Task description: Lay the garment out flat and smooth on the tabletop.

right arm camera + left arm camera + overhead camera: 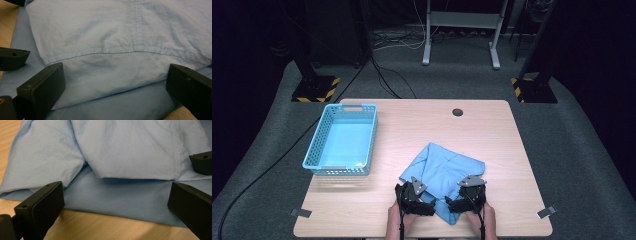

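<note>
Empty blue basket on the wooden table, well left of centre.

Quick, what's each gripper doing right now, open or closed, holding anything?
Left gripper: open, jaws wide apart at the near edge of the blue garment, holding nothing.
Right gripper: open, jaws spread over the garment's stitched hem, holding nothing.

Right tool jaws wide apart, over folded blue garment, hem seam across

Overhead camera faces forward; both gripper cameras closely share the cloth.
</note>
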Demonstrator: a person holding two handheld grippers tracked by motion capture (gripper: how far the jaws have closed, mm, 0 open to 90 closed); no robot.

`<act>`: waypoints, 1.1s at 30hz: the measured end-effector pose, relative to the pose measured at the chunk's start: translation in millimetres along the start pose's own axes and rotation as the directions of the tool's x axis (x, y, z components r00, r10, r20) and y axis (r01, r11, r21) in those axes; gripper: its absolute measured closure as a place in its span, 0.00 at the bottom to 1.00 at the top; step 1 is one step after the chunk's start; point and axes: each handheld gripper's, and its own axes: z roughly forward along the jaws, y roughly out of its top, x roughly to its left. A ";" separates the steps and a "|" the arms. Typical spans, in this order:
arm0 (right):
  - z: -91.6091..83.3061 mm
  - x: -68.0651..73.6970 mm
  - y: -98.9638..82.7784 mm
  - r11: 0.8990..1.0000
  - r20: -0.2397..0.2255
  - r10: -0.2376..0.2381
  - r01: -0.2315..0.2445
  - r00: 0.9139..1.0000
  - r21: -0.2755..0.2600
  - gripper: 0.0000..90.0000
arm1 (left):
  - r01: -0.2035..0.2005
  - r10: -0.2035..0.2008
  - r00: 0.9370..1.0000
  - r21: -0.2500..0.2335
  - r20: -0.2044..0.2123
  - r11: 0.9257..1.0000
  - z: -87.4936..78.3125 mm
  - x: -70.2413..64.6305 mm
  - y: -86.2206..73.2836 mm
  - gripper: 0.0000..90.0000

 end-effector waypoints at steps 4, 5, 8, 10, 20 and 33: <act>0.9 -2.2 2.7 1.000 -0.018 -0.015 0.015 1.000 0.014 0.01 | 0.001 -0.001 1.000 -0.001 0.001 1.000 0.0 0.0 -0.1 0.00; 1.4 -3.0 4.0 0.999 -0.029 -0.025 0.026 0.999 0.019 0.01 | 0.001 -0.001 1.000 -0.001 0.001 1.000 0.0 0.0 -0.1 0.00; 0.6 -2.9 10.2 0.998 -0.042 -0.062 0.063 0.997 0.013 0.00 | 0.001 -0.001 1.000 0.000 0.001 1.000 -0.1 0.0 0.0 0.00; 0.2 -0.3 16.0 0.997 -0.056 -0.071 0.071 0.996 0.001 0.02 | 0.000 0.000 1.000 0.000 0.001 1.000 0.0 0.0 0.0 0.00; 18.1 10.9 27.8 0.992 -0.088 -0.106 0.112 0.990 0.059 0.08 | 0.001 -0.001 1.000 0.000 0.001 1.000 -0.1 0.0 -0.1 0.00; 7.8 -5.5 28.4 0.999 -0.087 -0.027 0.029 0.996 0.027 0.67 | 0.003 -0.003 1.000 -0.001 0.001 1.000 0.0 -0.2 -0.1 0.00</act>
